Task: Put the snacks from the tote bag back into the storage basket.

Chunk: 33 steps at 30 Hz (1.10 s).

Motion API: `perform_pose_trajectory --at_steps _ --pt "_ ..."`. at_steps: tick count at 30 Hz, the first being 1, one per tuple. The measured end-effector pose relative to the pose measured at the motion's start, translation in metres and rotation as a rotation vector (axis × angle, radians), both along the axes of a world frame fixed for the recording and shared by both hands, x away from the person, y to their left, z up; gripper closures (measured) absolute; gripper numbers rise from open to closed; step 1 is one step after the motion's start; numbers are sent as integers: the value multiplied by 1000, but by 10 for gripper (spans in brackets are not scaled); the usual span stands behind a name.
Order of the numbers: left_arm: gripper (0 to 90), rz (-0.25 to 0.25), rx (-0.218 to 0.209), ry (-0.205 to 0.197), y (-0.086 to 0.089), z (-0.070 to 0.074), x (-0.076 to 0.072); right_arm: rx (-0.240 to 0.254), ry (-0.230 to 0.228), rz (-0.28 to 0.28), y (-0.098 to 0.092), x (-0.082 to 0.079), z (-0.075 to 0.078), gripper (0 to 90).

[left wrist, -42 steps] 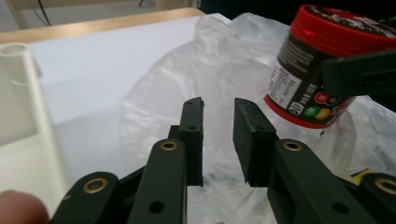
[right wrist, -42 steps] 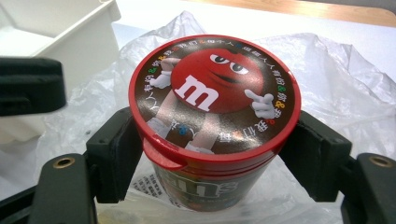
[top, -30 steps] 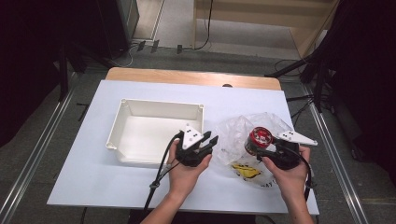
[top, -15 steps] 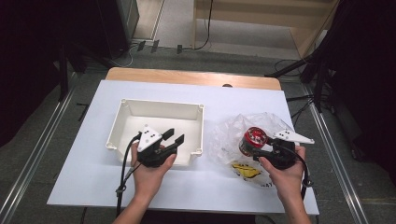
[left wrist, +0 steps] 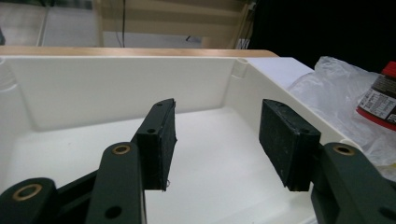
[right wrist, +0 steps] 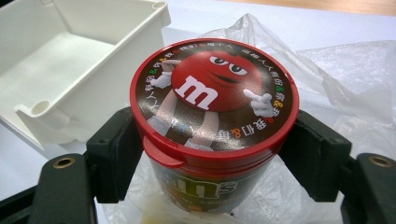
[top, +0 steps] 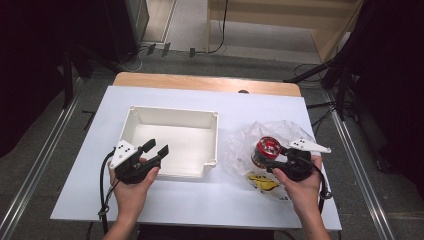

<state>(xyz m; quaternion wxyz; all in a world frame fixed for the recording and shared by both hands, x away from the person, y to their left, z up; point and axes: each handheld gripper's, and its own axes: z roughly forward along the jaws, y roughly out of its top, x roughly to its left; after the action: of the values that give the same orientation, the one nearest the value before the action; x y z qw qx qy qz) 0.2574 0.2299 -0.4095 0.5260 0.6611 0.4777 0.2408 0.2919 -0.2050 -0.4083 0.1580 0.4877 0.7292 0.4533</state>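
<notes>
Now the right gripper point(right wrist: 212, 154) clamps the red-lidded candy tub point(right wrist: 212, 107) between its fingers (plastic bag point(top: 280, 137) underneath); the left gripper point(left wrist: 217, 140) gapes, empty, over the white tray point(top: 172, 117).

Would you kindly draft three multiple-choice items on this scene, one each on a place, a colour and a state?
1. Where is the white bin?
A. Right of the plastic bag
B. Left of the plastic bag
C. On the floor

2. What colour is the candy tub's lid?
A. Red
B. Blue
C. Green

3. What state is the left claw in?
A. Shut on the bin
C. Shut on a bag
B. Open

Key: 1 B, the plastic bag lies to its right. 2 A, the candy tub has a red rim, held by the right claw. 3 B, the left claw gapes with nothing between.
</notes>
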Motion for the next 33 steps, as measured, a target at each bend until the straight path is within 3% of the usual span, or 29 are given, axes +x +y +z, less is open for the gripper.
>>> perform_pose_trajectory --at_steps 3,6,11,15,21,29,33 --pt "451 -13 17 12 6 -2 1 -10 6 -2 2 1 -2 259" --pt "383 -28 35 27 14 -3 -1 -24 6 -4 6 1 -2 259" --pt "289 -59 50 17 25 -3 -3 -34 -10 9 12 1 1 259" --pt "189 -82 17 18 34 -3 -3 -40 -20 18 17 2 2 259" --pt "95 -90 16 -9 38 -2 -5 -26 -39 29 25 2 9 259" --pt "81 -76 21 -4 44 -4 -5 -16 -55 48 34 6 17 259" --pt "81 -94 13 -2 47 -5 -4 -9 -61 60 40 8 18 259"
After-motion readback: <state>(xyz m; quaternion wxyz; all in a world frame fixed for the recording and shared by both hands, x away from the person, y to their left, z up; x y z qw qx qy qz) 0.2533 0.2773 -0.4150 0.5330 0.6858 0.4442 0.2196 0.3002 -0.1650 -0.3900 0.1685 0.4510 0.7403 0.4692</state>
